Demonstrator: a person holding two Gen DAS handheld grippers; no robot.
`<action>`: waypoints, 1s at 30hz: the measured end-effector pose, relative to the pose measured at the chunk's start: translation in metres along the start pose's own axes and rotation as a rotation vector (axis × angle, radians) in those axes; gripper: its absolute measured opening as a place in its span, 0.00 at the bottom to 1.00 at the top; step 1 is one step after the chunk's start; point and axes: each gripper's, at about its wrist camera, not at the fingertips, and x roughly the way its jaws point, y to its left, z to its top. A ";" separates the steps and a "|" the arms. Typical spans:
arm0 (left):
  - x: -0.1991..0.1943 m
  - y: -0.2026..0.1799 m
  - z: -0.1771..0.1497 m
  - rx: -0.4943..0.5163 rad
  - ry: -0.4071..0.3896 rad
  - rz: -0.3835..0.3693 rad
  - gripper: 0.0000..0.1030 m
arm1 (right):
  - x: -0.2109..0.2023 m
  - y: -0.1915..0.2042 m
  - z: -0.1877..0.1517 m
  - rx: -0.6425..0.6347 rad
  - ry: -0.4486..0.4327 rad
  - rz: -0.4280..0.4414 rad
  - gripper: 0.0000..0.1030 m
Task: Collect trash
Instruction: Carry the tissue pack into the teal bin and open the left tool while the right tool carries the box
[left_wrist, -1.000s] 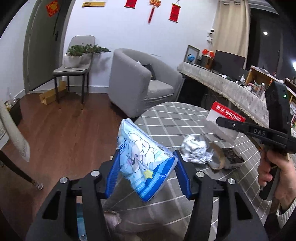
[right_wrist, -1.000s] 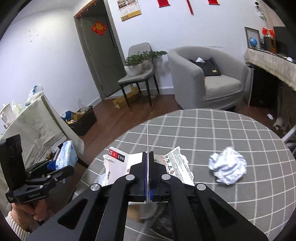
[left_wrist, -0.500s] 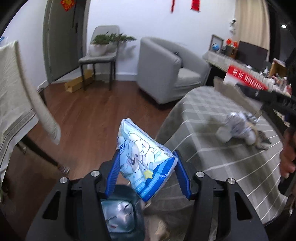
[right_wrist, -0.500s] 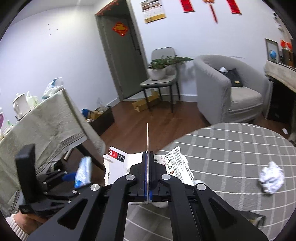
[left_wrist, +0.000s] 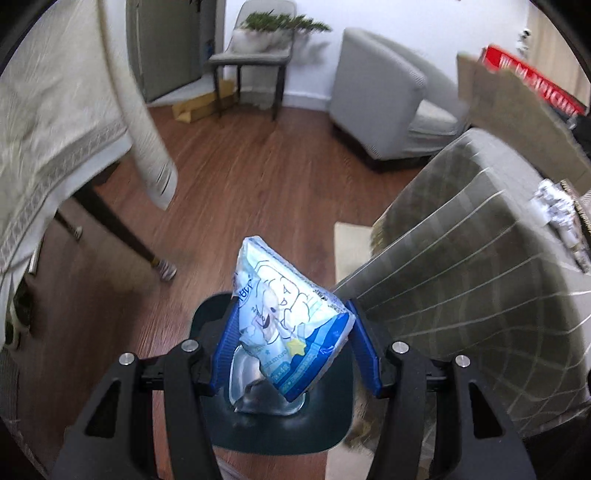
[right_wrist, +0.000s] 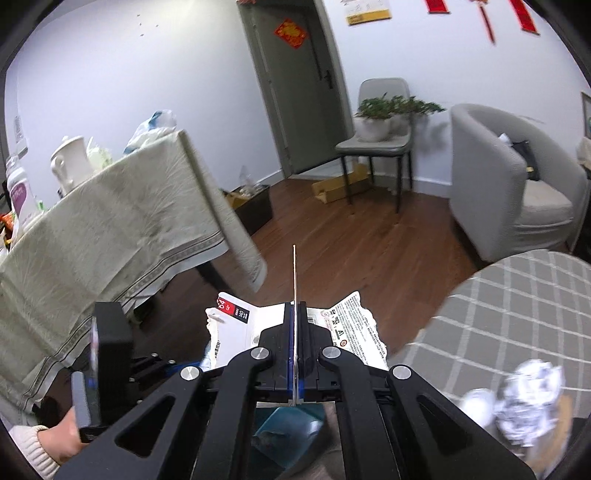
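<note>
Trash shows in both views: a pale blue snack packet (left_wrist: 291, 325) sits clamped between the blue pads of the left tongs (left_wrist: 293, 349) at lower centre of the left wrist frame, directly above a dark bin (left_wrist: 273, 417) with a clear liner on the wood floor (left_wrist: 240, 184). The right tongs (right_wrist: 294, 354) are clenched on a flattened white carton (right_wrist: 347, 332), seen edge-on at lower centre of the right wrist frame. Crumpled foil (right_wrist: 532, 402) lies on the checked counter (right_wrist: 517, 314) at lower right. A grey armchair (left_wrist: 384, 110) stands in the upper right.
</note>
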 end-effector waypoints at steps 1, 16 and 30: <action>0.005 0.005 -0.003 -0.006 0.014 0.004 0.57 | 0.005 0.004 -0.001 -0.001 0.013 0.006 0.01; 0.065 0.061 -0.058 -0.131 0.286 0.004 0.65 | 0.075 0.047 -0.027 0.016 0.190 0.085 0.01; 0.043 0.080 -0.062 -0.121 0.231 -0.020 0.72 | 0.129 0.065 -0.056 -0.009 0.342 0.057 0.01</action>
